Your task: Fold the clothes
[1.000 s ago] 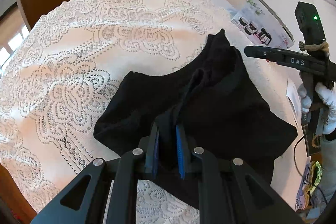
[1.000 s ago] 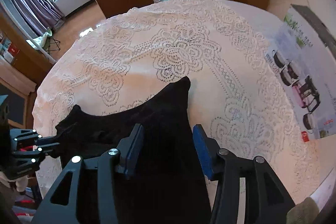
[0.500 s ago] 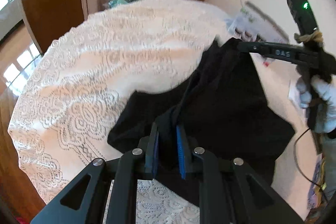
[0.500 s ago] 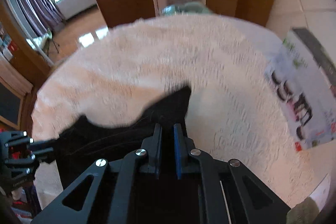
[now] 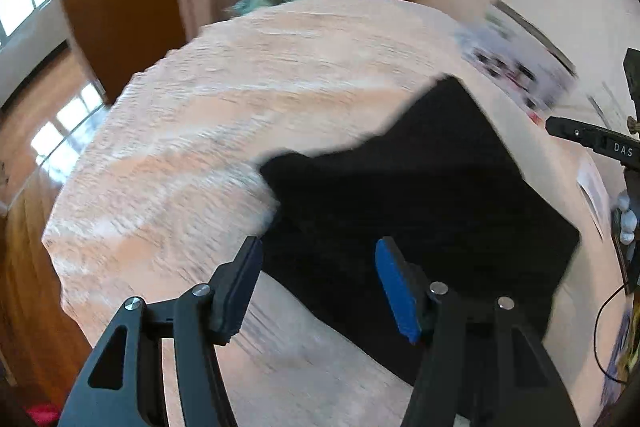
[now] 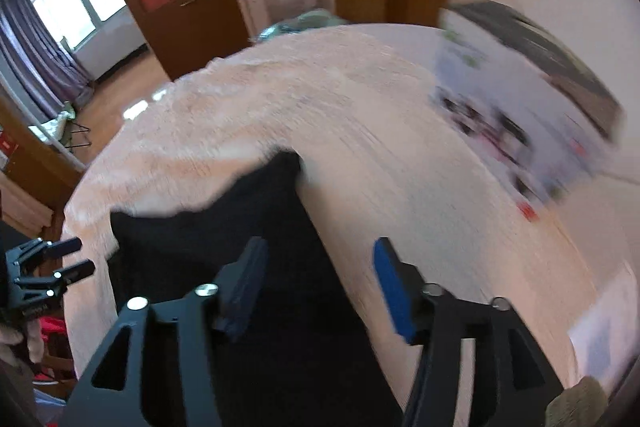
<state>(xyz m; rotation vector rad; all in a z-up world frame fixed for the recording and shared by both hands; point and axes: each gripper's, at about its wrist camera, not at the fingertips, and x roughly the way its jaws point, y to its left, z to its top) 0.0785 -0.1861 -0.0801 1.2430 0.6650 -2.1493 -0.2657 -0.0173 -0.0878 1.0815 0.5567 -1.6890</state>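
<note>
Since a moment ago both grippers have let go of the black garment and their jaws have just been opening; the cloth now lies flat instead of pinched up in a ridge.

From the left wrist, the left gripper stands wide with nothing pressed between its pads, over the garment's near edge. The garment lies spread on a round table under a pale lace cloth. Behind stand brown wooden cabinets; one printed box sits at the far right, blurred.

From the right wrist, the right gripper is also wide and empty, above the garment's right edge. One garment, one table, one box, two grippers show.
</note>
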